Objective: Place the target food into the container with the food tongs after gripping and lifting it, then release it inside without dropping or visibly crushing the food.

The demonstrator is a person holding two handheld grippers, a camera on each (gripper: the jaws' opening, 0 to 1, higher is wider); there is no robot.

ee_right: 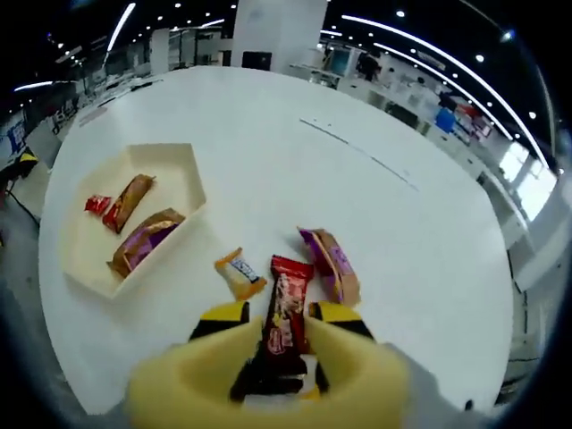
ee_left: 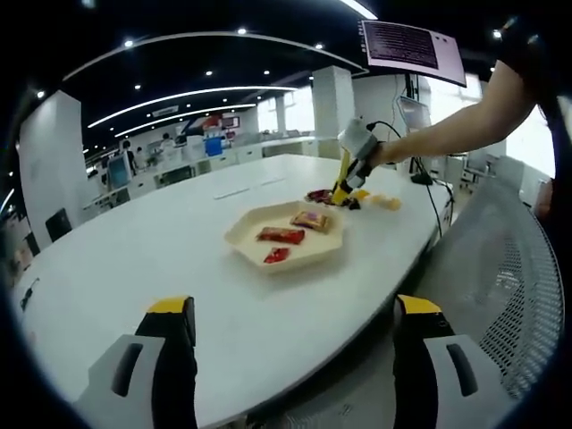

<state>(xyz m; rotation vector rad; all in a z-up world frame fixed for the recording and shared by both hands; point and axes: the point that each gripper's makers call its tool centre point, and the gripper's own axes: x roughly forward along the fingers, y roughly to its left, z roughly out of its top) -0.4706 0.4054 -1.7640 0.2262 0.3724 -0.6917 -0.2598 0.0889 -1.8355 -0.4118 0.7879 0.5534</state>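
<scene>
Three wrapped snacks already lie in the cream tray (ee_right: 189,183) at left on the white table (ee_right: 295,161). Beside it, a small yellow packet (ee_right: 239,273). Right gripper (ee_right: 278,320) jaws closed on the red snack bar (ee_right: 288,308); purple-brown packet (ee_right: 332,265) just right. Left gripper (ee_left: 295,326) jaws wide apart, holding nothing, near table edge.

Left tool (ee_left: 295,357) with grey jaws tipped yellow over black pads, right tool (ee_right: 279,335) pale yellow with yellow-and-black tips, grey housing, black cable trailing, person's sleeve (ee_left: 527,54) seemingly dark and short
</scene>
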